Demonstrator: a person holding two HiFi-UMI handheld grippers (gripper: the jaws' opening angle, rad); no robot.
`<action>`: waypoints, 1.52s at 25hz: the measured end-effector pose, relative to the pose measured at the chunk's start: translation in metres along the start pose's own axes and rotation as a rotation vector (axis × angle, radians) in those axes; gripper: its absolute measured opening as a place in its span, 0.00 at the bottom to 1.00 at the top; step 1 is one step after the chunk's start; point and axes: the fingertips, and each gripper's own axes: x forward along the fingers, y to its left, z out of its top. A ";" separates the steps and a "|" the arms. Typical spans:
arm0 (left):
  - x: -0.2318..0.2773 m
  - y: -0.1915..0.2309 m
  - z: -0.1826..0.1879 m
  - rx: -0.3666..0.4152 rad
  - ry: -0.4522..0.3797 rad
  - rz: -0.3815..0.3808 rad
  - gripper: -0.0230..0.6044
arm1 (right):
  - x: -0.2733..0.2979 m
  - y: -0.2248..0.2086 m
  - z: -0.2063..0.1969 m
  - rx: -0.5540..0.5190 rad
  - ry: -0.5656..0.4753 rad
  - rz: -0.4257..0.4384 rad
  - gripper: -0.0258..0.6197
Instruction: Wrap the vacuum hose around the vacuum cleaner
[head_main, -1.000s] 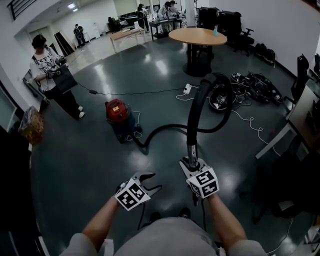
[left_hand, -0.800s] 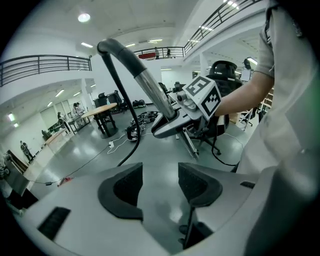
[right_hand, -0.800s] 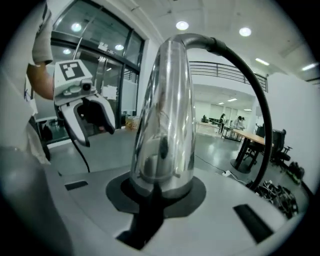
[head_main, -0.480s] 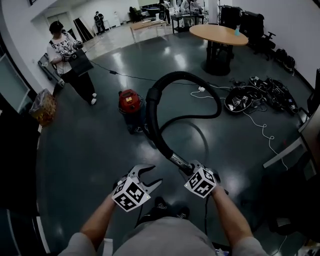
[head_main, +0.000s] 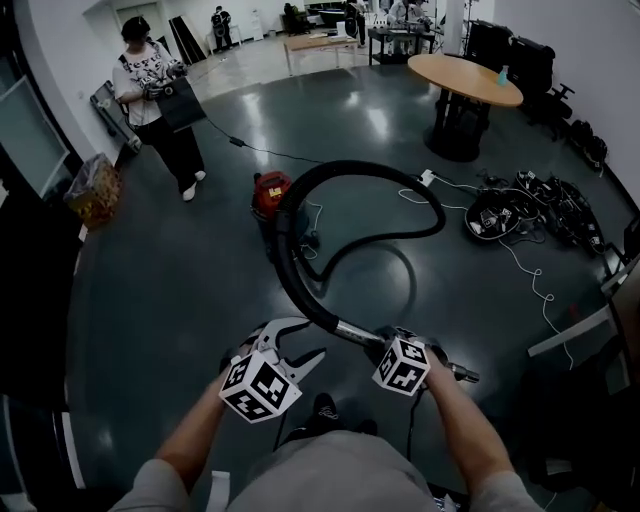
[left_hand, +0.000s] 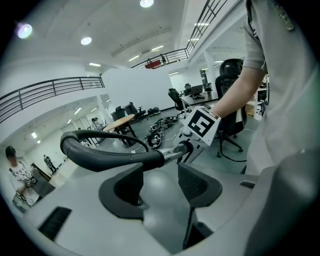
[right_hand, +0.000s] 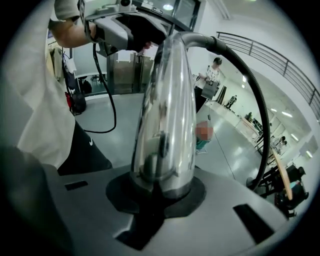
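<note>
Just ahead of the left gripper (head_main: 305, 343), the vacuum hose (head_main: 288, 262) arcs across the way; bare floor (head_main: 150, 290) lies open to its left, vacuum cleaner (head_main: 268, 192) beyond.

Quantity 1: vacuum cleaner (head_main: 268, 192); hose (head_main: 296, 288); round table (head_main: 465, 78), far right; standing person (head_main: 155, 90), far left. Quantity 2: grippers, namely left gripper (head_main: 303, 342) and right gripper (head_main: 385, 340).

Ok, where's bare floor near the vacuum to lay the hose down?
Bare floor lies left of the vacuum, toward the bag, and beyond it before the table. Crowded right: cable pile; hose loops ahead.
</note>
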 end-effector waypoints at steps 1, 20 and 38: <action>-0.002 0.005 -0.004 0.003 0.005 0.002 0.40 | 0.004 -0.002 0.002 -0.011 0.016 0.016 0.13; 0.017 0.072 -0.090 0.120 0.119 -0.112 0.40 | 0.076 -0.013 0.054 -0.331 0.254 0.204 0.13; 0.075 0.033 -0.064 -0.082 0.120 -0.263 0.40 | 0.050 -0.036 -0.017 -0.504 0.312 0.292 0.12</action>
